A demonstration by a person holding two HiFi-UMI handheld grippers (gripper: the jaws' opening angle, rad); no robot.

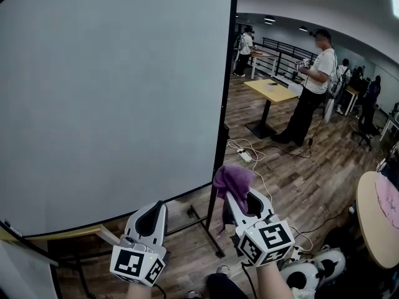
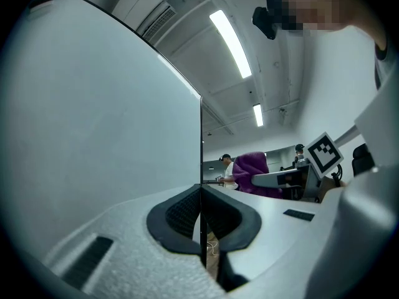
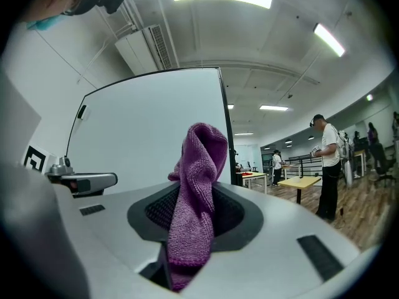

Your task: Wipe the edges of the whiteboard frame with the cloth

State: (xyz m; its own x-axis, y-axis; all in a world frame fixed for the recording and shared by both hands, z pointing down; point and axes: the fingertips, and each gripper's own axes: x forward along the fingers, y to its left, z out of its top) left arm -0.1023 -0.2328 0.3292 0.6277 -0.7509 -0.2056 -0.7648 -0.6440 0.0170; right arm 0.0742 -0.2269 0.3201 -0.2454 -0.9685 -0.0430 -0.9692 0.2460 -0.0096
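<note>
Clamping cloth [image 1: 234,180], right gripper [image 1: 237,198] sits beside whiteboard frame [image 1: 228,92].

head: above, looking down at whiteboard [image 1: 112,104] | gripper views: close along own jaws, tilted up | all 3 share whiteboard's right edge

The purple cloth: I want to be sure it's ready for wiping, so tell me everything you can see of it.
The purple cloth looks like soft, looped microfibre, bunched into a crumpled wad. The right gripper has its jaws shut on the cloth's lower part. A rounded fold stands up above them, and the other end runs back between them. It is held low down near the black right edge of the whiteboard frame, seemingly not touching it.
</note>
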